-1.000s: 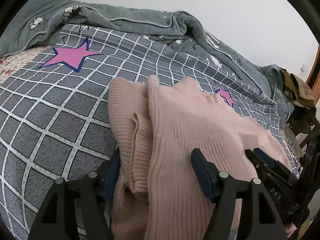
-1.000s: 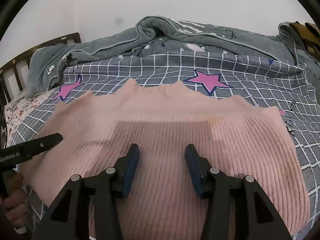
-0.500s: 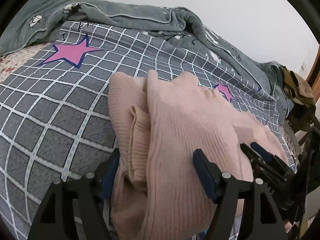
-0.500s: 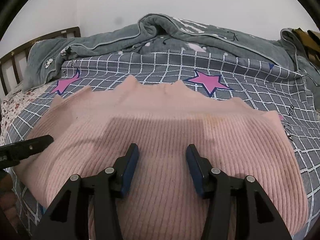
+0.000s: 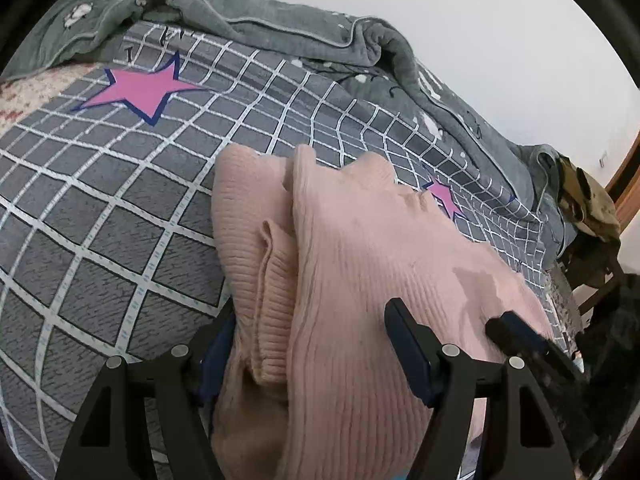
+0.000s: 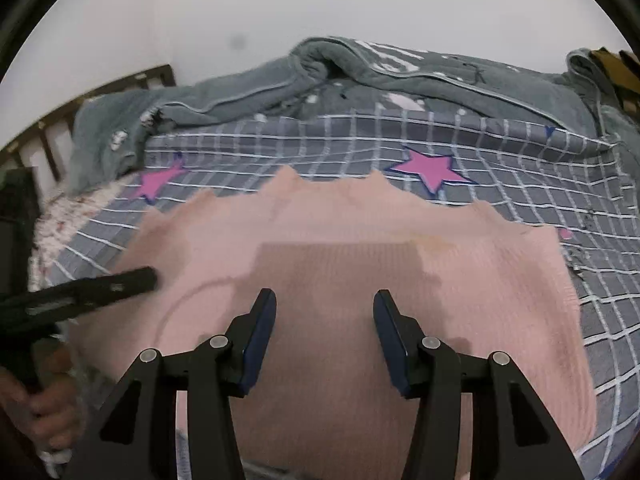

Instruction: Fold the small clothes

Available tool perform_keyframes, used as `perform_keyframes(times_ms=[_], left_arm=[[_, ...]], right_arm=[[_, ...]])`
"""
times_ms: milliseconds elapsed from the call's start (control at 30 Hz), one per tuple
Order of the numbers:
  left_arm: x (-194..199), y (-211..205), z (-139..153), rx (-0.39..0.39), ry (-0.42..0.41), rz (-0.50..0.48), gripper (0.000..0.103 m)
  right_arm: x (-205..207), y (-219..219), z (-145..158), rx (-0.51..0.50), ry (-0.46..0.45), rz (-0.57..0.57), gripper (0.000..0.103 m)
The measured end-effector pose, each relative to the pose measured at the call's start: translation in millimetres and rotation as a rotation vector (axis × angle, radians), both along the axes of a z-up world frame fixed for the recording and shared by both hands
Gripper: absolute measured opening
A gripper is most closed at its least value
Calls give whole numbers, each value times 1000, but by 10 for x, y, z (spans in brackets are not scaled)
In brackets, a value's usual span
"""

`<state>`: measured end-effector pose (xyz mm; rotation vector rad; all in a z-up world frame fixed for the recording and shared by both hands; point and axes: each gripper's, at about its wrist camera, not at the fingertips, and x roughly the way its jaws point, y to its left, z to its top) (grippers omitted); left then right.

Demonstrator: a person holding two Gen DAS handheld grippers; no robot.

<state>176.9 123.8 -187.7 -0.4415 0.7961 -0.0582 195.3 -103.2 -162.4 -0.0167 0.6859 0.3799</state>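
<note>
pink ribbed sweater (image 6: 360, 248) | spread flat on checked bedspread (image 6: 500, 172) — one side folded in

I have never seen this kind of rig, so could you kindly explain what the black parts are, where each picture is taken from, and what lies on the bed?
No robot here: a person holds a two-finger tool in each hand, each with a camera looking along its fingers. One picture is from the left gripper, the other from the right gripper. A pink ribbed sweater lies on a grey checked bedspread with pink stars; a grey blanket is bunched behind. Both grippers' fingers stand apart over the sweater; a real grip is not evident.
</note>
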Motion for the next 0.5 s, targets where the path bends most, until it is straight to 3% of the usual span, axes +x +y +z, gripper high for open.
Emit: perform_keyframes(times_ms=[133,233,300,400,500], left_arm=[[37,15,-19,-23,0,12,67],[36,-4,-24,16,0,15,54],[30,10,-25,13,-4,9,38],[8,76,-27,-39,-7,13,29],[-7,78,19,-41,1,15,25]], right_arm=[[-18,238,-209,-100,-67,-31,50],[21,256,-235,-113,-61,-49,50],[32,244,-244,-114,-48,-57,50],[-11,266,-236,-147,-49,-66,51],[-62,199,-138,-136,-11,-31,51]])
